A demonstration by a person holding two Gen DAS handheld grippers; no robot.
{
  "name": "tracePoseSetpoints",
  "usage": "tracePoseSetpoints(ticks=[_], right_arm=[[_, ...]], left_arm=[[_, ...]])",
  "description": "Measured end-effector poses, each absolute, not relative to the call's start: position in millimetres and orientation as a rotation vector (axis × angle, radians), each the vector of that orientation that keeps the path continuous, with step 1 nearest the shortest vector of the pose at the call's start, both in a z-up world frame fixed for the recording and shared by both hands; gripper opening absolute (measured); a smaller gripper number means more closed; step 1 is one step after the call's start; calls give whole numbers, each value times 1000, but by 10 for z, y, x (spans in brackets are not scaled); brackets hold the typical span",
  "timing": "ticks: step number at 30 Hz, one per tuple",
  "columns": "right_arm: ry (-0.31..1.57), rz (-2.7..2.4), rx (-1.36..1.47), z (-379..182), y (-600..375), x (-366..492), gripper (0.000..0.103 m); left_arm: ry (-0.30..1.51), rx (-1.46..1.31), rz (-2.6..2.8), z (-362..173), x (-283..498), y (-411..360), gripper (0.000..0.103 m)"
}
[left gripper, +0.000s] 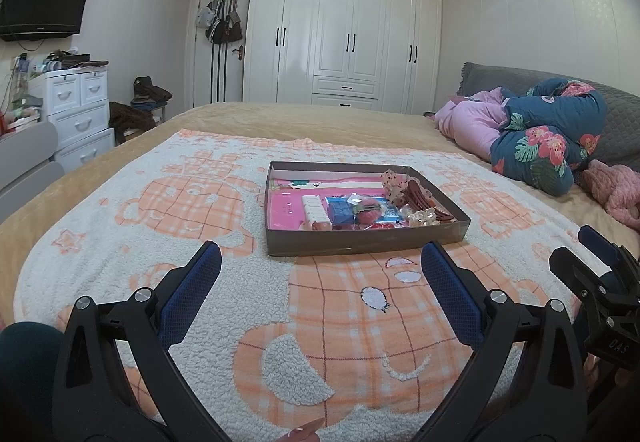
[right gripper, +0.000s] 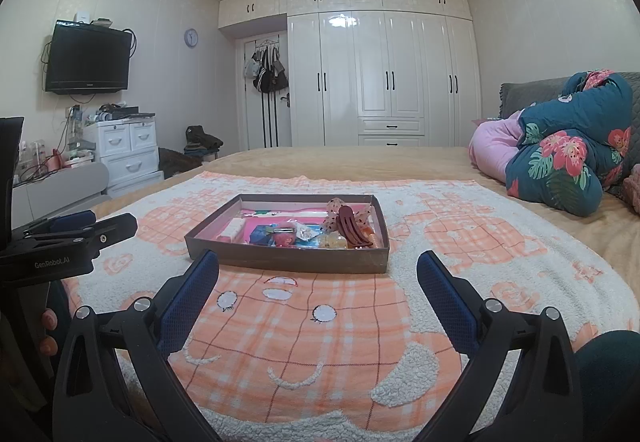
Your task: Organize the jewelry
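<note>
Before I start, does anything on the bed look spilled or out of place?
Nothing stands out. The jewelry sits in a loose pile inside the tray, mostly at its right side, and none lies on the blanket around it.

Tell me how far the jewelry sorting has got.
Done: nothing visible; the hair clips and trinkets lie jumbled in the tray on the blanket. In hand: nothing; the left gripper and right gripper hover open, short of the tray. Left: all the sorting.
</note>
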State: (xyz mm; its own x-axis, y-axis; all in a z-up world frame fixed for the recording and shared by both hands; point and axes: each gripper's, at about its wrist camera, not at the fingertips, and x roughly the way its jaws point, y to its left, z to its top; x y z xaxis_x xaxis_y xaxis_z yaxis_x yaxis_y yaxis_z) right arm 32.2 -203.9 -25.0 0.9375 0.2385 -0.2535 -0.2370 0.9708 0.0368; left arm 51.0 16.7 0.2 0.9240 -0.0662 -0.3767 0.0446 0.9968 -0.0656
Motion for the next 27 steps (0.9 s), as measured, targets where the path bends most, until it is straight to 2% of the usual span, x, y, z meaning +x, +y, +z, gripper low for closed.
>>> tracePoseSetpoints(ticks=[27], right_arm=[[259,235,9,-232,-2033,305,97]], left_arm=[[388,-56,-55,-1,512,176,92]])
